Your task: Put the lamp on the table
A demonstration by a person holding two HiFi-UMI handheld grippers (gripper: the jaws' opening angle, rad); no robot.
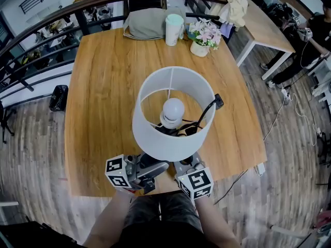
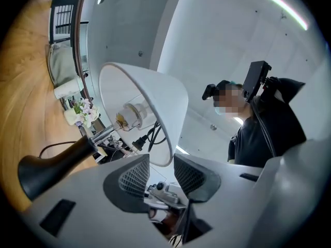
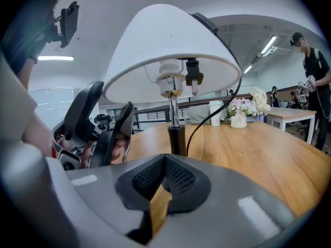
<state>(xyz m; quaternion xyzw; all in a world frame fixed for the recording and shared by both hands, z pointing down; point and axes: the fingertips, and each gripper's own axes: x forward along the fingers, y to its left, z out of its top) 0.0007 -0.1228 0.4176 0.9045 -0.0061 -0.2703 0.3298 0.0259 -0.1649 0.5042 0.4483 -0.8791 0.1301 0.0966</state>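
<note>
The lamp, with a white drum shade (image 1: pixel 173 115) and a bare bulb (image 1: pixel 173 109), stands upright at the near middle of the wooden table (image 1: pixel 103 87); the shade hides its base. Its black stem (image 3: pixel 177 136) rises just beyond my right gripper (image 3: pixel 164 172), which is shut with nothing in it. My left gripper (image 2: pixel 161 172) is open and holds nothing. It sits left of the stem (image 2: pixel 57 164) and below the shade (image 2: pixel 150 102). Both grippers (image 1: pixel 155 168) (image 1: pixel 189 164) sit under the shade's near rim. A black cord (image 1: pixel 207 112) hangs over the shade.
At the table's far edge sit a grey bag (image 1: pixel 150 24), a pale cup (image 1: pixel 174 29) and a vase of flowers (image 1: pixel 202 37). A curved railing (image 1: pixel 62 14) runs behind. Another table (image 1: pixel 264 27) and a person (image 1: pixel 310 35) are at the right. The table's near edge is right under my grippers.
</note>
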